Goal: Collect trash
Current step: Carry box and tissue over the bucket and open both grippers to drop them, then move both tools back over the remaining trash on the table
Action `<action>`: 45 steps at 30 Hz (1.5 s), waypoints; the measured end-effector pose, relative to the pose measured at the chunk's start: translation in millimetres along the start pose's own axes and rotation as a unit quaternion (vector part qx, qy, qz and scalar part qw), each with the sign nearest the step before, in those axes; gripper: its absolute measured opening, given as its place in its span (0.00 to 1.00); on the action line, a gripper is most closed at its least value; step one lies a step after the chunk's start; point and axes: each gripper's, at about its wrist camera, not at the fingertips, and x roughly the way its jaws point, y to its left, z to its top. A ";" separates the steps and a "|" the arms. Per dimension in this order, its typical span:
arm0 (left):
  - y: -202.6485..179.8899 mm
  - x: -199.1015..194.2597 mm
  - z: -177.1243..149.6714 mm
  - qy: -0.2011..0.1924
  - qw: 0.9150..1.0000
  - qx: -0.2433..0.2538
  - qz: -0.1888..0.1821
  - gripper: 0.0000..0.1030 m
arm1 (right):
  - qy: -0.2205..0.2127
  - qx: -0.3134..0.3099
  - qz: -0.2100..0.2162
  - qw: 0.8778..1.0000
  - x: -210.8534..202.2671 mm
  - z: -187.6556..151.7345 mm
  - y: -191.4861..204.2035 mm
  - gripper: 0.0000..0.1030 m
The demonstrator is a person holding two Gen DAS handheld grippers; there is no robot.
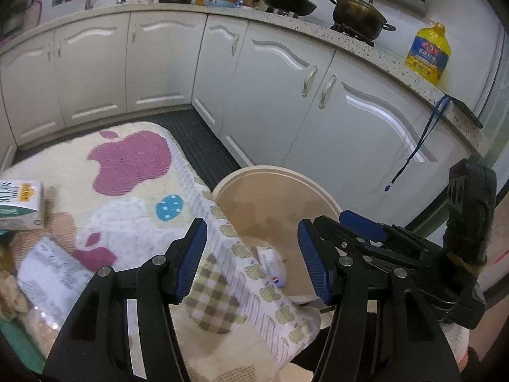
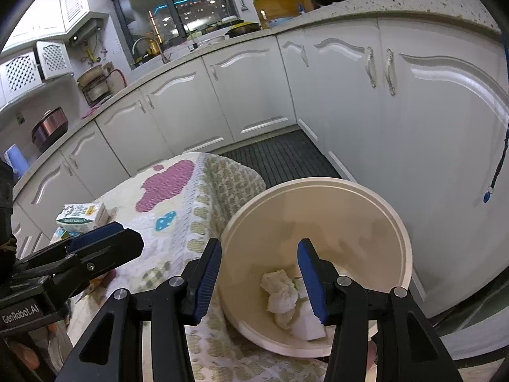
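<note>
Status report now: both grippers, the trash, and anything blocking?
Left gripper open, empty. Right gripper open, empty, above bin. Crumpled tissue already in bin; milk carton on cloth not yet collected. Nothing blocking.

Lighting: even, cool indoor light from overhead; moderately bright. Glare: soft highlights on the glossy white cabinet doors [image 1: 366, 121], strongest at 3 o'clock in the right wrist view. Dark window [image 2: 178, 9] at 11 o'clock shows coloured reflections. Shadows: soft patches inside the cream round plastic bin [image 2: 318, 222]. Blur: the white carton [image 1: 20, 203] at 9 o'clock is smeared. Distortion: heavy fisheye bowing, black vignette corners.
</note>
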 end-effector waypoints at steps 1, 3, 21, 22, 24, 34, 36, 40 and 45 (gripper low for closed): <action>1.2 -3.2 -0.7 -0.002 1.000 0.000 0.002 0.56 | -0.001 -0.002 0.002 1.000 -0.9 0.2 3.2 0.47; 3.7 -11.8 -2.1 -0.008 1.000 -0.001 0.009 0.56 | -0.002 -0.006 0.007 1.000 -2.7 0.7 10.0 0.47; 43.5 -64.7 -20.7 -0.036 0.996 -0.022 0.074 0.56 | -0.016 -0.054 0.054 0.997 -15.2 -3.7 78.7 0.57; 45.6 -66.9 -21.6 -0.038 0.996 -0.024 0.076 0.56 | -0.016 -0.056 0.055 0.997 -15.4 -4.0 81.8 0.57; 51.3 -72.5 -23.7 -0.040 0.996 -0.030 0.079 0.56 | -0.016 -0.061 0.058 0.996 -15.9 -4.9 87.4 0.58; 81.1 -104.7 -36.5 -0.047 0.992 -0.054 0.101 0.56 | -0.014 -0.078 0.069 0.994 -16.3 -4.8 108.7 0.60; 88.3 -112.3 -40.3 -0.048 0.991 -0.060 0.106 0.56 | -0.013 -0.084 0.073 0.994 -16.0 -5.7 114.4 0.61; 110.6 -131.6 -50.2 -0.049 0.988 -0.081 0.118 0.56 | -0.006 -0.093 0.084 0.992 -12.7 -7.0 126.3 0.61; 145.0 -159.4 -65.2 -0.046 0.983 -0.119 0.132 0.56 | 0.001 -0.102 0.098 0.990 -9.6 -9.8 139.6 0.62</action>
